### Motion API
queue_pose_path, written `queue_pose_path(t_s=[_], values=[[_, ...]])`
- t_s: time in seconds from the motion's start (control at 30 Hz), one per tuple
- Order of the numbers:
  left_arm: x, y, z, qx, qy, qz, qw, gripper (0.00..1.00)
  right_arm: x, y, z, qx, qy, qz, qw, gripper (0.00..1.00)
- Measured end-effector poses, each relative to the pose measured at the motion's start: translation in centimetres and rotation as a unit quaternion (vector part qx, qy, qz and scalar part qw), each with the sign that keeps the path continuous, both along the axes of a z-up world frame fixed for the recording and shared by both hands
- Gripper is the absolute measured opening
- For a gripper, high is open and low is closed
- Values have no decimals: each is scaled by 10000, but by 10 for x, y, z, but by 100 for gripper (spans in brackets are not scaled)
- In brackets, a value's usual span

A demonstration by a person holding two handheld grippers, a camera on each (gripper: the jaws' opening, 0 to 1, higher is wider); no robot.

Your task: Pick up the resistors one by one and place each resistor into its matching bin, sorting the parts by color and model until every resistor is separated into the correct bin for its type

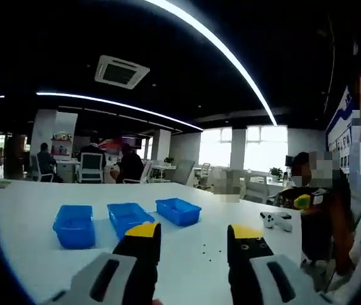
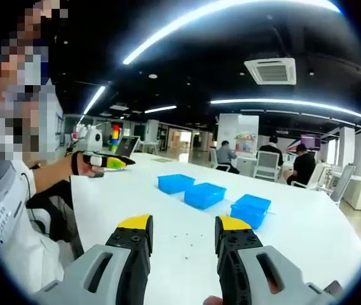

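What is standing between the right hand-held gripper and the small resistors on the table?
Nothing visible. In the right gripper view, the right hand-held gripper is open above bare white table, and the tiny dark resistors lie just ahead between its jaws. The three blue bins sit farther back.

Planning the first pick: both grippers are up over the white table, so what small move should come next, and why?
Probably lower the open right gripper toward the tiny dark specks on the white table, likely the resistors. Its jaws hold nothing, and the three blue bins lie beyond.
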State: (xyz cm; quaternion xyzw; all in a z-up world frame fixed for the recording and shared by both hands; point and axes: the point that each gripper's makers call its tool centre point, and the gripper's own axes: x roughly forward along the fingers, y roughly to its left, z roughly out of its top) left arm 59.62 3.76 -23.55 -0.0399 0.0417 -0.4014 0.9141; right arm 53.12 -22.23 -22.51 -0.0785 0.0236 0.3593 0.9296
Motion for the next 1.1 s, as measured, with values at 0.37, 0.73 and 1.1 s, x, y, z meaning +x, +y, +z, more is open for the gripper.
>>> queue_pose_path(t_s=[0.37,0.73,1.1], values=[[8,-15,-12,670,288,-109,9973,35,-1,-2,2,11,-24,-31,10000,41],[14,-90,-52,1996,1052,-1269,9659,30,-4,-5,5,37,-63,-29,10000,41],[34,-132,-127,3418,2099,-1686,9004,30,-6,-7,8,99,-106,-38,9999,41]])
